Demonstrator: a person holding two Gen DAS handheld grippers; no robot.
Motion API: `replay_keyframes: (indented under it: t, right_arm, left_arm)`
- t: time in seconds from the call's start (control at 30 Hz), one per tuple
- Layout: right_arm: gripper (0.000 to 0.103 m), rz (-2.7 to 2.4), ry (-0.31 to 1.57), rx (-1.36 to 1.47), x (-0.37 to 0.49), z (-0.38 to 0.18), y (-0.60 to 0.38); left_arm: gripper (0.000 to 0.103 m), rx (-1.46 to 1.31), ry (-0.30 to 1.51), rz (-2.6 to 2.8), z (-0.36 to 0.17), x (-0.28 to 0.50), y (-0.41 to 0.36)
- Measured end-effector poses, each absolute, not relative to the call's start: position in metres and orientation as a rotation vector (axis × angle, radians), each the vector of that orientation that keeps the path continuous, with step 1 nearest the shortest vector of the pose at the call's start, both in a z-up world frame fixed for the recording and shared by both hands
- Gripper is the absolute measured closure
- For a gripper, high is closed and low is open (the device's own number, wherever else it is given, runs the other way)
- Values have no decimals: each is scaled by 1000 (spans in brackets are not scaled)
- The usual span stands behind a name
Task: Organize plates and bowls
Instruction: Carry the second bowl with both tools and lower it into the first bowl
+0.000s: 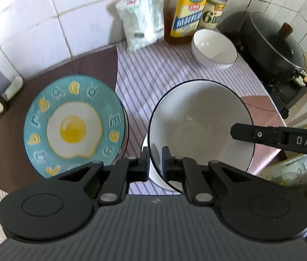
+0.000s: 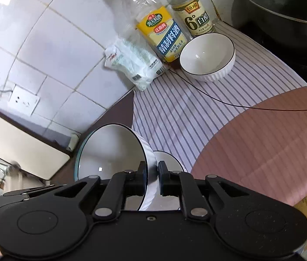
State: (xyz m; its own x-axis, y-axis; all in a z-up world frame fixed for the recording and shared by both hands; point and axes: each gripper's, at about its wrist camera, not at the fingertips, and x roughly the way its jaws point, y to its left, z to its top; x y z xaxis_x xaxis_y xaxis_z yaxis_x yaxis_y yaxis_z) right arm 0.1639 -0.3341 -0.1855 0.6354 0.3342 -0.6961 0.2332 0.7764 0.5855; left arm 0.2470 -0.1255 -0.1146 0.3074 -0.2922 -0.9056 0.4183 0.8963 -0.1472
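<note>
Midway: both claws, left (image 1: pixel 155 158) and right (image 2: pixel 152 174), clamped on the big bowl's (image 1: pixel 196 117) rim above the bench (image 2: pixel 251 141); small bowl (image 1: pixel 214 47) far right and egg plate (image 1: pixel 75 126) left remain unstacked.

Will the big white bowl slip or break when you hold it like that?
Maybe. The big white bowl looks glazed and shiny, so probably slippery. It looks ceramic, likely heavy and breakable. Both grippers pinch only its thin rim, so it might tip.
</note>
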Motion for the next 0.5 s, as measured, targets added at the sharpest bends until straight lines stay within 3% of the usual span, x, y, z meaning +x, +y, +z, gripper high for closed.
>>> replay_keyframes:
  t: [0.5]
  right_arm:
    - [89, 28, 938, 463, 170, -213, -308]
  left_arm:
    - [93, 200, 1284, -443, -159, 249, -138]
